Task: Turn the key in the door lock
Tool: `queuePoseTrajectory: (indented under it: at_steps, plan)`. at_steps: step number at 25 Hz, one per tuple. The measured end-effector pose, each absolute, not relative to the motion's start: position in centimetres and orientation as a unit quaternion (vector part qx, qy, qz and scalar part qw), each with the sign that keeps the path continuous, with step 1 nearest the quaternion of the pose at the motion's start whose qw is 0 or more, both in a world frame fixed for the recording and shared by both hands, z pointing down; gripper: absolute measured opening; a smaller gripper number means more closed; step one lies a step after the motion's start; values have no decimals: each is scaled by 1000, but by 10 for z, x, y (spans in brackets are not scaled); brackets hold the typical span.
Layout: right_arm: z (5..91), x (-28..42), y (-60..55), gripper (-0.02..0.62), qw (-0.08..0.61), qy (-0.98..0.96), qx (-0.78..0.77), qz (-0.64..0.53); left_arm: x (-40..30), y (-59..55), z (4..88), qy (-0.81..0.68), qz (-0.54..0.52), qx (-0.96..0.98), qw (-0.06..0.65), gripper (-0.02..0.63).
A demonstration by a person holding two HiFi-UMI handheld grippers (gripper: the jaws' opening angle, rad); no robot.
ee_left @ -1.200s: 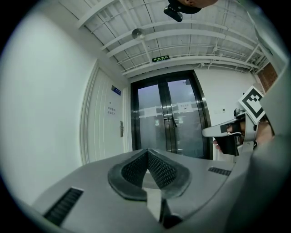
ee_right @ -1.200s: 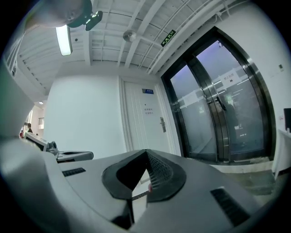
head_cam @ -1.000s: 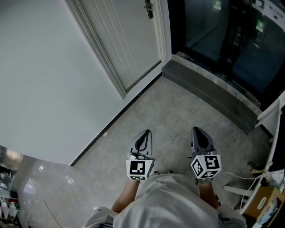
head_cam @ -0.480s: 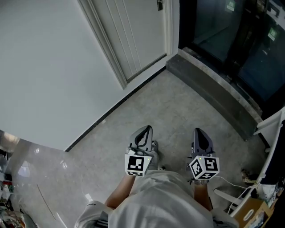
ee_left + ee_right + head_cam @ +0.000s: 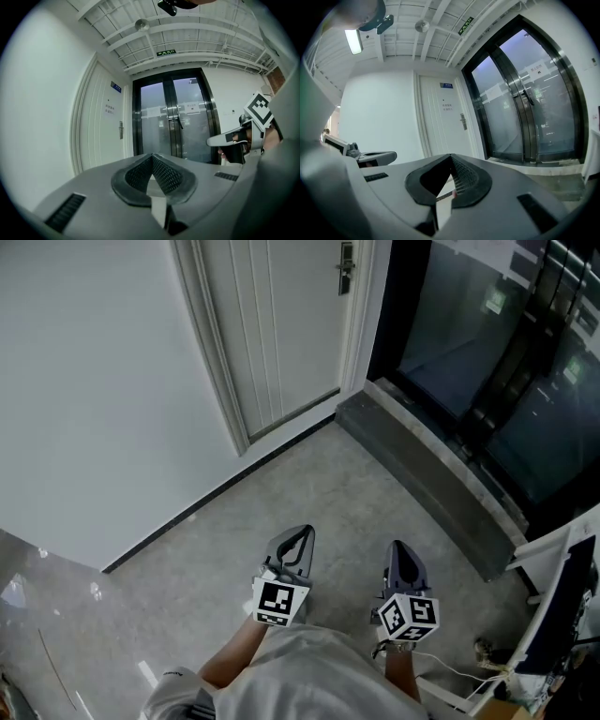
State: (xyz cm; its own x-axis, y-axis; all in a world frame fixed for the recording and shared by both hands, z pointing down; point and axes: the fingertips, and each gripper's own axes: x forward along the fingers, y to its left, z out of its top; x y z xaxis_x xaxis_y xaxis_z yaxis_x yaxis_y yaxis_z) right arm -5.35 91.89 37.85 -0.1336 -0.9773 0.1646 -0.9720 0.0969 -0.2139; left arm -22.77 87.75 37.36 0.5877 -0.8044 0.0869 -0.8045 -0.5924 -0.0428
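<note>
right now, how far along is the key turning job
Done: nothing visible yet. The white door is closed and its lock stands well ahead, untouched; a key there is too small to make out. In hand: the left gripper and right gripper are shut, held low over the floor, facing the door. Still to do: reach the lock, grip the key, turn it.

Dark lock plate [image 5: 345, 267] on shut white panelled door [image 5: 281, 324]

Soft even light from ceiling lamp [image 5: 354, 41]; fisheye-bent, black-vignetted edges.
</note>
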Motion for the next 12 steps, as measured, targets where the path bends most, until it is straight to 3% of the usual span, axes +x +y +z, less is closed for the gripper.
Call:
queuePoseTrajectory:
  at_steps: [12]
  plan:
    - [365, -68, 777, 2, 2, 728, -674, -126, -234, 728, 369, -428, 39, 903, 12, 8]
